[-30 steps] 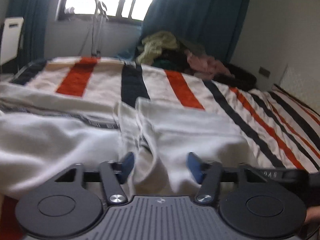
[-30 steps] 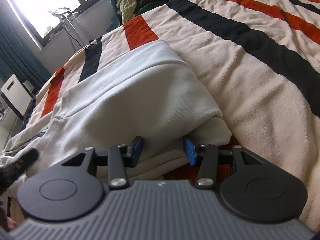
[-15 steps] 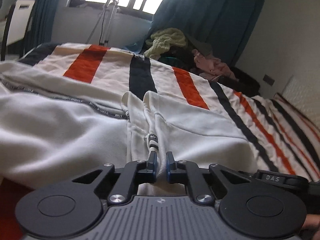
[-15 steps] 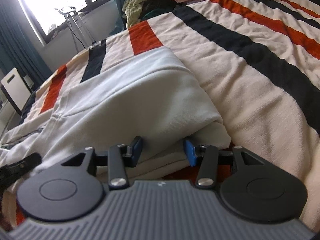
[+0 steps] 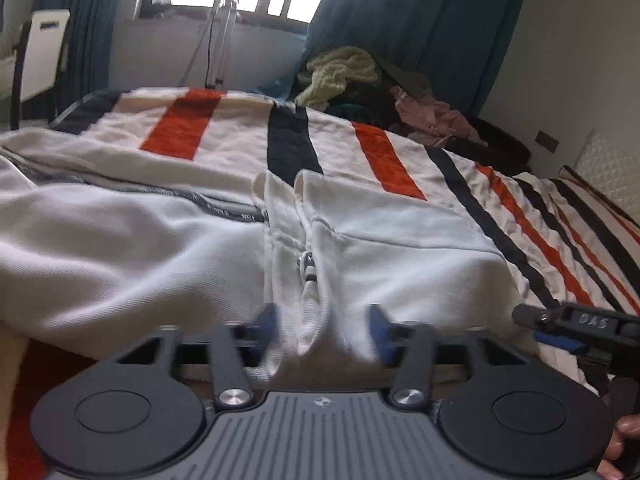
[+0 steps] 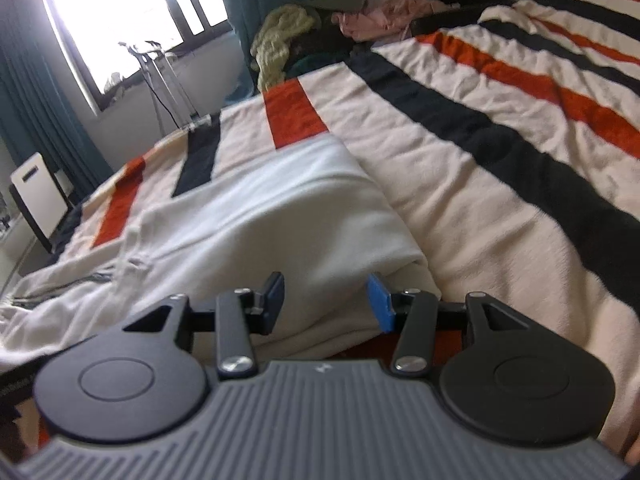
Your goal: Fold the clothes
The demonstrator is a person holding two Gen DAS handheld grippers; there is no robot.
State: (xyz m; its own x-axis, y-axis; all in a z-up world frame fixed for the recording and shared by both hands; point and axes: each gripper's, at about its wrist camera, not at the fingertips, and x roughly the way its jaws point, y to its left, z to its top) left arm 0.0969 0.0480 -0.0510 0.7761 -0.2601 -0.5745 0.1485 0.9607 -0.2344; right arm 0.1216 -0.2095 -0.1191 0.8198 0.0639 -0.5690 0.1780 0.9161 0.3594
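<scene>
A white zip-up jacket [image 5: 400,256] lies on the striped bed; its collar and zipper pull [image 5: 307,264] point toward me. My left gripper [image 5: 322,322] is open, its blue pads either side of the collar's near fold, not pinching it. In the right wrist view the jacket's folded side [image 6: 288,216] lies flat, and my right gripper [image 6: 326,300] is open with its jaws astride the jacket's near edge. The right gripper's tip shows at the right edge of the left wrist view [image 5: 576,324].
The bed is covered by a cream blanket [image 6: 500,168] with orange and black stripes. A heap of clothes [image 5: 360,80] lies at the far end by blue curtains [image 5: 420,20]. A metal stand [image 5: 218,32] is under the window. A white chair [image 5: 40,52] stands at left.
My left gripper was open, shut on the collar at the zipper half a second ago, and is open again now. The right gripper stayed open at the jacket's edge.
</scene>
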